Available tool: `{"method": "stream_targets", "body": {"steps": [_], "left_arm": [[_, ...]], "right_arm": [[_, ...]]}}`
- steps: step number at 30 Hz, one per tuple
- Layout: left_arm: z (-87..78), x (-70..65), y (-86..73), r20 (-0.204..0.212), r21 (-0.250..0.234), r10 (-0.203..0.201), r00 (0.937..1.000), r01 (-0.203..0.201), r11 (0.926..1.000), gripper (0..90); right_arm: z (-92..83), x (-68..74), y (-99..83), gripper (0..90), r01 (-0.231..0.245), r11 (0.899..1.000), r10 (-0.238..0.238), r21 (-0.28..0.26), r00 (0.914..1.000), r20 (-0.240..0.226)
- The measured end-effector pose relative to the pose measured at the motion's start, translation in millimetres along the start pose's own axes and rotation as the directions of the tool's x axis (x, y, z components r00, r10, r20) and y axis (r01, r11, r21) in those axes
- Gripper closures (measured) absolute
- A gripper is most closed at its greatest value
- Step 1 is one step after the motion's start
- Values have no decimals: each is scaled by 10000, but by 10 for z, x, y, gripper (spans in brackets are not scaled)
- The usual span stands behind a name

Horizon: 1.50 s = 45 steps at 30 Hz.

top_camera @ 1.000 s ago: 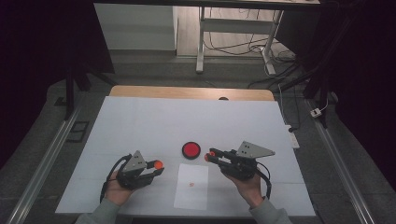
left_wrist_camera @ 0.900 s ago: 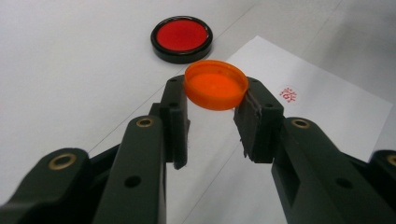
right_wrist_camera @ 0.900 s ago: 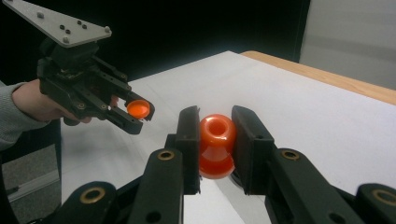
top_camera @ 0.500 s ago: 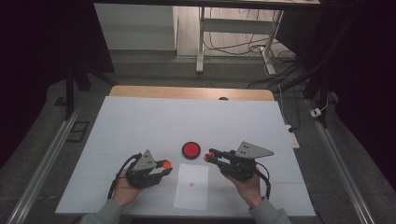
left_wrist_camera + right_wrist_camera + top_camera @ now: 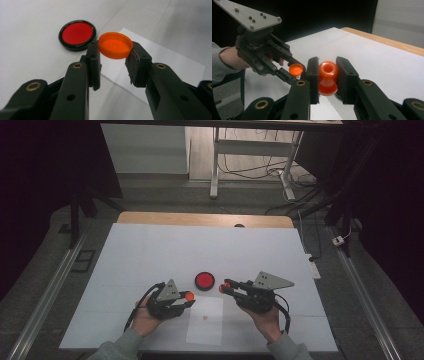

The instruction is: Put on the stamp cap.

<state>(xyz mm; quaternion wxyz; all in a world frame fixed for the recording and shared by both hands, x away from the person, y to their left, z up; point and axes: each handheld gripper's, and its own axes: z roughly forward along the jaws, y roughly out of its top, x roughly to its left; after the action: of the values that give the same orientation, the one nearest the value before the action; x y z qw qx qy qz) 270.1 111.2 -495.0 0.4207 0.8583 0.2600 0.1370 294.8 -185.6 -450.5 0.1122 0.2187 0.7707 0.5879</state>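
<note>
A white table (image 5: 150, 255) carries everything, with a bare wooden strip along its far edge. Near the middle of the near edge lies a white sheet of paper (image 5: 206, 320), longer toward the person, with a small red mark at about its centre.

The right gripper (image 5: 223, 286) is held above the table to the right of the paper, its grey three-cornered plate on top and its jaws pointing left toward the middle. In the right gripper view its jaws (image 5: 327, 75) are closed on a small orange bottle (image 5: 328, 78): the pads press its sides, its open mouth faces the camera, and a flared rim shows at its lower end.

The left gripper (image 5: 189, 296) is held just off the paper's far left corner, jaws pointing right. In the left gripper view its jaws are closed on an orange cap (image 5: 115, 45), gripped at its edges between the two pads (image 5: 93, 63), the hollow side turned up; the cap hangs over the paper's edge. In the right gripper view the same cap sits just left of the bottle, close but apart.

A round red disc with a black rim (image 5: 204, 280) lies flat on the table just beyond the paper's far edge, between the two gripper tips and touching neither.
</note>
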Motion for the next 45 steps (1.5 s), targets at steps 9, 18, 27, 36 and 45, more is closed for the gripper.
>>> {"method": "stream_targets", "body": {"steps": [9,18,27,36,45], "left_arm": [[86,-91,76,298,-190,223,9993,-217,9996,654],[156,-117,101,431,-131,224,9988,-218,9997,654],[219,-144,131,530,-74,266,9982,-263,9996,654],[257,-154,146,582,-50,260,9980,-258,9997,654],[320,-199,189,717,-19,376,9967,-376,9993,654]], "right_arm": [[25,11,-17,723,8,10000,-8,84,10000,-71],[15,5,-14,723,-25,10000,25,51,10000,-49],[39,25,-25,723,-1,9999,2,109,9999,-118],[91,72,-42,723,44,9998,-37,219,9996,-295],[141,118,-59,723,72,9994,-56,328,9988,-481]]}}
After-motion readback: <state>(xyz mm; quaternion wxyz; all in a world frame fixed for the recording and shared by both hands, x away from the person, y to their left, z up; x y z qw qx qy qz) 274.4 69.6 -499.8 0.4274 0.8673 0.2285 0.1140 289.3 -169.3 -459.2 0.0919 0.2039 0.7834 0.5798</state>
